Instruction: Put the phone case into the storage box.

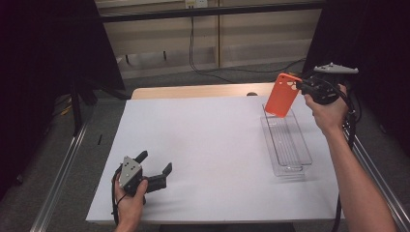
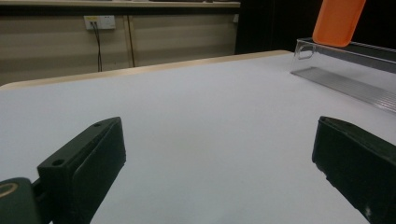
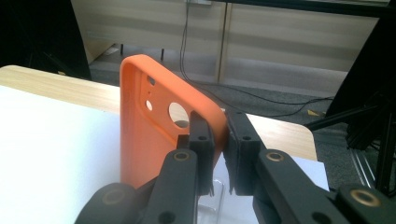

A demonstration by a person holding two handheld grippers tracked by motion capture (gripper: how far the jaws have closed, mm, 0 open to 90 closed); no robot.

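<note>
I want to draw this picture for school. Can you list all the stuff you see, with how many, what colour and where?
Phone case: one, orange, held up over the far end of the tray.
Tray: one, clear plastic, long, on the table's right side.
Table: one, white top with a wooden far edge.
Wall socket: one, white, on the back wall, cables hanging down.
Left gripper: one, black, jaws open, resting near the table's front left.
Right gripper: one, black, pinching the phone case's edge.
</note>
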